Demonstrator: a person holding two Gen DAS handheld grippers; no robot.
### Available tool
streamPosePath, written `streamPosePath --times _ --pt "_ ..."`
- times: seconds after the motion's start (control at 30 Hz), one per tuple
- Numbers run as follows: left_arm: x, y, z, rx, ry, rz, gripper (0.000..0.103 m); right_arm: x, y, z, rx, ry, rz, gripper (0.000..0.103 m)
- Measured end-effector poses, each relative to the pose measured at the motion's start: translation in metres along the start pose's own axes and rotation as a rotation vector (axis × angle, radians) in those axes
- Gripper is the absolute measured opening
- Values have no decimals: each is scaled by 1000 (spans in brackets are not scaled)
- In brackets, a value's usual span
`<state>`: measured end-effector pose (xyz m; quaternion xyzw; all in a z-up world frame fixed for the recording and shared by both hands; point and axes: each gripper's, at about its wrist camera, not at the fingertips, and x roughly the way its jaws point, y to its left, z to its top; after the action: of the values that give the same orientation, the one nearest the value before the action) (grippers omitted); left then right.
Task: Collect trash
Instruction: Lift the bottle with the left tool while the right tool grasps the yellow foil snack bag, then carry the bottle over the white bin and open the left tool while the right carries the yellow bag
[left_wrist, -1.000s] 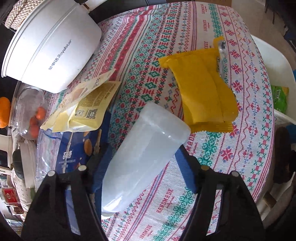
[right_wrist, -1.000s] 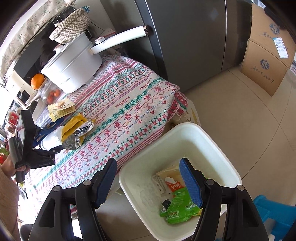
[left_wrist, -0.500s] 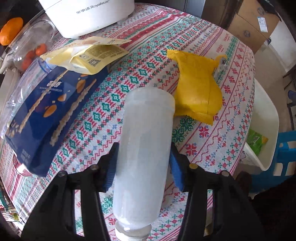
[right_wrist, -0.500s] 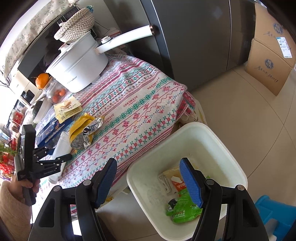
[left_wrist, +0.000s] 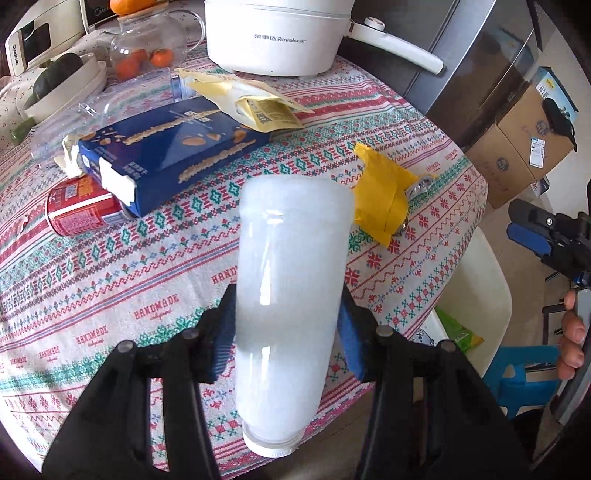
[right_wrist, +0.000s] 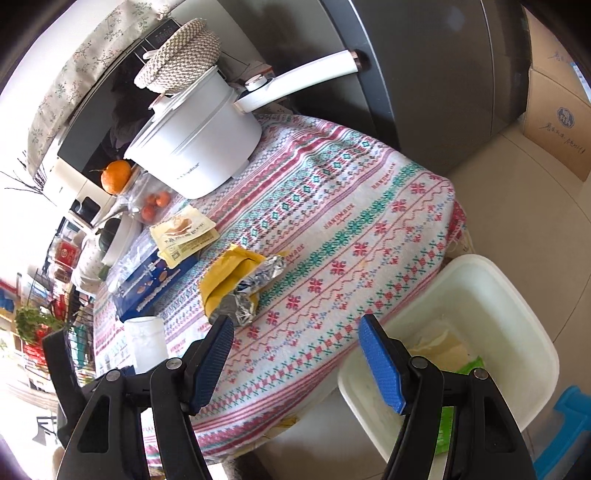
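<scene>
My left gripper (left_wrist: 284, 325) is shut on a frosted white plastic bottle (left_wrist: 291, 288) and holds it above the patterned tablecloth; the bottle also shows in the right wrist view (right_wrist: 146, 343). A yellow foil wrapper (left_wrist: 384, 199) lies beyond it, seen too in the right wrist view (right_wrist: 236, 284). A blue snack box (left_wrist: 173, 147), a pale yellow pouch (left_wrist: 251, 99) and a red can (left_wrist: 79, 210) lie farther left. My right gripper (right_wrist: 295, 354) is open and empty, over the table edge beside the white bin (right_wrist: 509, 314), which holds a green wrapper (right_wrist: 469, 369).
A white Royalstar pot (left_wrist: 277, 33) with a long handle stands at the back of the table. A glass jar of oranges (left_wrist: 147, 48) is beside it. Cardboard boxes (left_wrist: 517, 147) stand on the floor by the grey fridge. A blue stool (right_wrist: 569, 424) is near the bin.
My left gripper has closed on the bottle, lifted it off the table and swung to face the pot. My right gripper has shifted from over the bin toward the table edge.
</scene>
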<state>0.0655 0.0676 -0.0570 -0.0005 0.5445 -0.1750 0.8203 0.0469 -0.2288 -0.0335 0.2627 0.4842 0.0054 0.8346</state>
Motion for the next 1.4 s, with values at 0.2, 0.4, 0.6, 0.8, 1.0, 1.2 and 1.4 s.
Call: streamPosePath --times 0.2,0.4,0.6,0.8,1.0,1.2,1.4 --pt "-15 30 9 -46 -50 -18 52 38 41 2 -24 31 83 65" --pt "-11 41 10 -64 -54 -26 52 73 65 3 37 66 192 47" --pt "-13 48 8 -70 -53 -33 51 104 77 1 46 87 137 36" --pt "-16 49 7 -76 -57 -28 51 117 79 0 10 100 191 3" --pt "-22 38 9 -57 -85 -53 51 83 82 4 -48 42 254 2" --pt "-26 18 11 -31 -109 -90 51 43 71 2 -57 0 264 2" --pt "-29 -22 16 24 -137 -153 51 -9 45 -3 -82 -64 200 2"
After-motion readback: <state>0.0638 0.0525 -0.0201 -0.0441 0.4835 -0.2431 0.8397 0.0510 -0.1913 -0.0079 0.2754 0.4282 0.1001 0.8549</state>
